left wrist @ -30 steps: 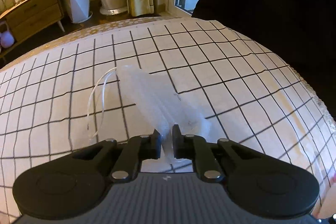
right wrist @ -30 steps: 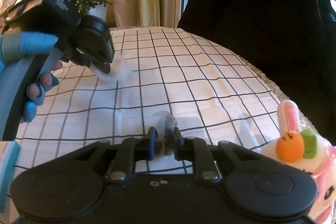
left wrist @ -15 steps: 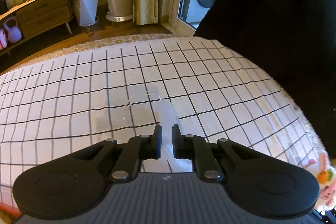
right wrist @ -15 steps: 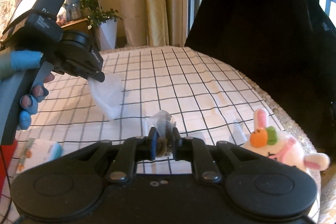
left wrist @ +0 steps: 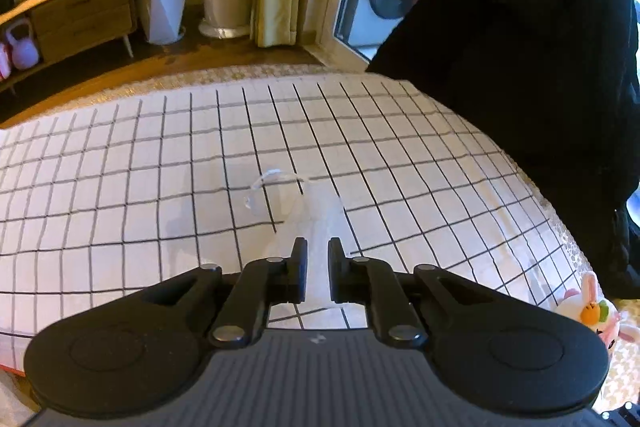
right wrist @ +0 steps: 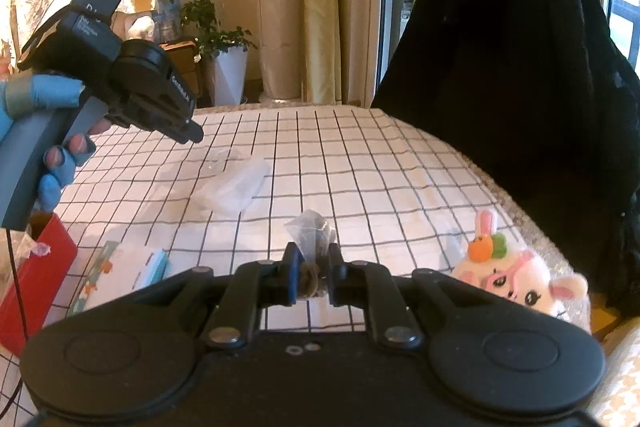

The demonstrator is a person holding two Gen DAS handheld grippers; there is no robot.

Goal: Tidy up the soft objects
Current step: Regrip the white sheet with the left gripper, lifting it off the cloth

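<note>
A white face mask (right wrist: 234,185) with thin ear loops lies flat on the checked tablecloth (right wrist: 400,171). In the left wrist view the face mask (left wrist: 296,203) lies just beyond my left gripper (left wrist: 317,267). That gripper is slightly open and empty, and it hovers above the mask in the right wrist view (right wrist: 188,131). My right gripper (right wrist: 312,275) is shut on a small clear plastic bag (right wrist: 310,231) with something dark inside, held above the table.
A plush bunny toy (right wrist: 516,271) sits at the table's right edge, also in the left wrist view (left wrist: 596,315). A tissue pack (right wrist: 128,269) and a red box (right wrist: 36,267) are at the left. A black coat (right wrist: 520,67) hangs behind the table.
My left gripper let go of the mask, which dropped flat onto the tablecloth, and it rose above it. My right gripper lifted a little with the small bag.
</note>
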